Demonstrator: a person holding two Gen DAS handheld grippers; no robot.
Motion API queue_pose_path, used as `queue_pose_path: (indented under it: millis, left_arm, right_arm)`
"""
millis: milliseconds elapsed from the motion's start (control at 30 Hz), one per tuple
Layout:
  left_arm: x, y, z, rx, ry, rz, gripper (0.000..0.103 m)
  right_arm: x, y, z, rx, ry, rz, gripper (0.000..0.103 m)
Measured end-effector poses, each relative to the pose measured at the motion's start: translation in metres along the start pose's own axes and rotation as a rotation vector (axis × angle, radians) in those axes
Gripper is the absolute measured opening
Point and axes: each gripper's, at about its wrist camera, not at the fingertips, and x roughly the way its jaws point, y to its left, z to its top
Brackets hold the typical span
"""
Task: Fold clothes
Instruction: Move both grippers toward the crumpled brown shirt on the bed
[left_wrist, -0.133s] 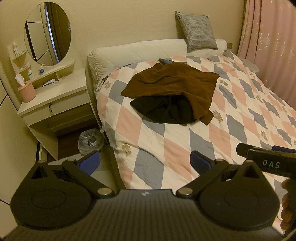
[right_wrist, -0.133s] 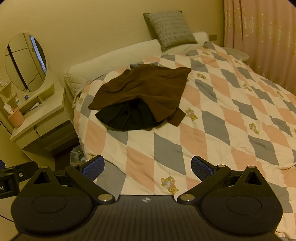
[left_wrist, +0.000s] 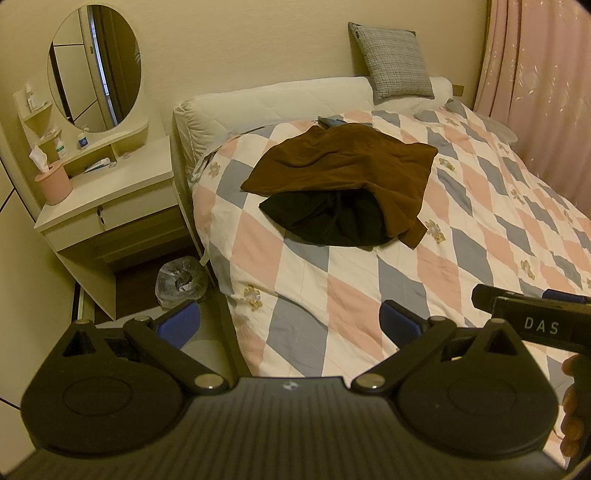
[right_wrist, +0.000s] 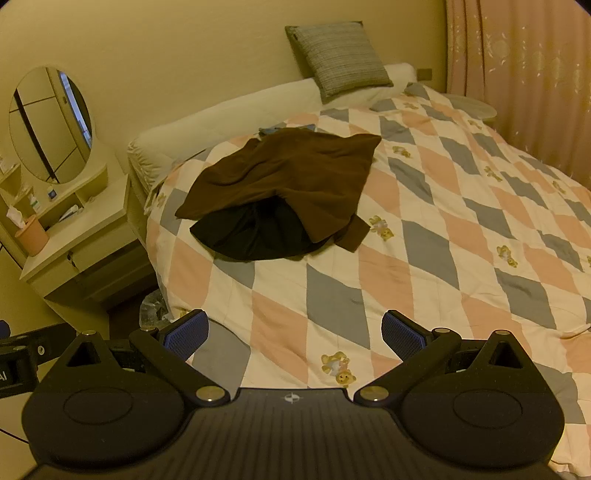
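Left wrist view: both grippers, left gripper (left_wrist: 290, 325) and right gripper (right_wrist: 295, 332), gape empty near the quilt (left_wrist: 332, 295) edge.

Both wrist views face the bed (left_wrist: 369, 295) from its foot (side by side).

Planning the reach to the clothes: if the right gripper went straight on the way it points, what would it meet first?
Probably the quilt, short of the brown garment; the right gripper is open, and depth is unclear.

A crumpled brown garment (left_wrist: 343, 162) is lying unfolded on the bed's quilt (left_wrist: 480, 229), partly overlapping a bunched black garment (left_wrist: 325, 221) that is protruding beneath its near edge.
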Motion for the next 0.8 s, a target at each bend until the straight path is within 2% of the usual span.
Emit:
queue_pose_path:
  millis: [133,500,800]
  left_arm:
    - [0.001,0.001,-0.008,-0.002,-0.002,-0.001,0.102]
    - [0.008,-0.007,-0.002,0.019,0.020,-0.014,0.102]
    - [0.018,-0.007,0.001,0.026,0.050,-0.059,0.102]
  right_arm:
    - [0.003,-0.001,0.000,0.000,-0.001,-0.002,0.103]
    - [0.006,-0.003,0.002,0.004,-0.002,-0.009,0.103]
    - [0.007,-0.006,0.004,0.024,0.000,-0.018,0.103]
